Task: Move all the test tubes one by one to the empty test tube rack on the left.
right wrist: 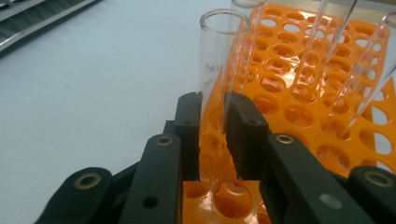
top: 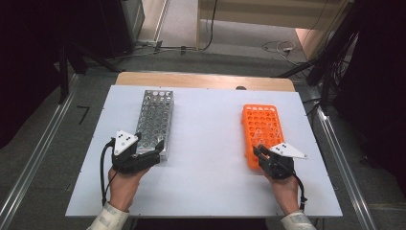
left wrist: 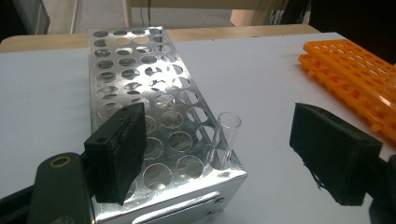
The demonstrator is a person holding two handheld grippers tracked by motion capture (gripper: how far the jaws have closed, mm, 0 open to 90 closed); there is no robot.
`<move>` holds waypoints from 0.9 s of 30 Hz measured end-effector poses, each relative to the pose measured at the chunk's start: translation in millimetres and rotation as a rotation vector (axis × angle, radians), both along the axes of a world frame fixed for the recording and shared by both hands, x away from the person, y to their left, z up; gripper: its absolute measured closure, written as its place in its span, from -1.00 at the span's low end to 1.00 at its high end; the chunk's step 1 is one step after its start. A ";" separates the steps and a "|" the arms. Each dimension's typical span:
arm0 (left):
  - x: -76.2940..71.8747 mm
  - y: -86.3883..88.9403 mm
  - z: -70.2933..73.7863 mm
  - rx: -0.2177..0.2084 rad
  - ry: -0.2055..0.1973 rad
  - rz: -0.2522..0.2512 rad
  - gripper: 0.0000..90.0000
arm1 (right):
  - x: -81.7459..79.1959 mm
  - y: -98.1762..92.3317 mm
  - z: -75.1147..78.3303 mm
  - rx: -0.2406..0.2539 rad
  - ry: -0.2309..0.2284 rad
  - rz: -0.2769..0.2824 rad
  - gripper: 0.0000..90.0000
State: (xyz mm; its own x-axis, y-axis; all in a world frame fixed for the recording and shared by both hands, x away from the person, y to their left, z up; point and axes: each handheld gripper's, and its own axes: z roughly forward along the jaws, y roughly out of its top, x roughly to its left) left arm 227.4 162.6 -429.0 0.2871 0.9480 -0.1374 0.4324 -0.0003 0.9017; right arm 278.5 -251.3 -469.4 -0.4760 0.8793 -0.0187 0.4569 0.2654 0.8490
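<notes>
Gripping a glass tube [right wrist: 223,60] in orange rack [right wrist: 299,93], R gripper [right wrist: 212,135]; L gripper [left wrist: 224,154] jaws wide by metal rack [left wrist: 140,88].

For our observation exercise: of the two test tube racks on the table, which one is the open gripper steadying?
The metal rack, silver with round holes. The left gripper straddles its near end, jaws wide. The orange rack sits by the right gripper, shut on a glass tube.
</notes>
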 end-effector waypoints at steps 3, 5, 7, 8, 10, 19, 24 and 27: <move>0.2 0.1 0.1 -0.003 -0.002 0.003 -0.58 | -2.7 0.5 7.2 0.005 -0.006 -0.005 0.62; 0.2 0.1 0.1 -0.003 0.000 0.002 -0.58 | -4.0 -0.3 12.3 0.014 -0.009 -0.004 0.62; 0.2 0.1 0.2 -0.003 0.001 0.002 -0.58 | -5.6 -1.0 16.4 0.021 -0.019 -0.005 0.62; 0.2 0.0 0.2 -0.002 0.001 0.002 -0.58 | -6.5 -1.1 18.3 0.027 -0.018 -0.006 0.62; 0.2 -0.1 0.3 -0.002 0.001 0.001 -0.58 | -7.7 -1.3 21.0 0.025 -0.028 -0.003 0.62; -0.6 0.8 1.8 -0.006 -0.005 0.005 -0.58 | -13.3 0.1 30.9 0.038 -0.035 0.010 0.62; -1.4 1.1 3.4 -0.008 -0.009 0.005 -0.58 | -17.3 2.0 36.3 0.050 -0.036 0.022 0.62; -2.0 1.3 4.6 -0.011 -0.013 0.007 -0.58 | -20.0 4.9 39.3 0.054 -0.037 0.037 0.62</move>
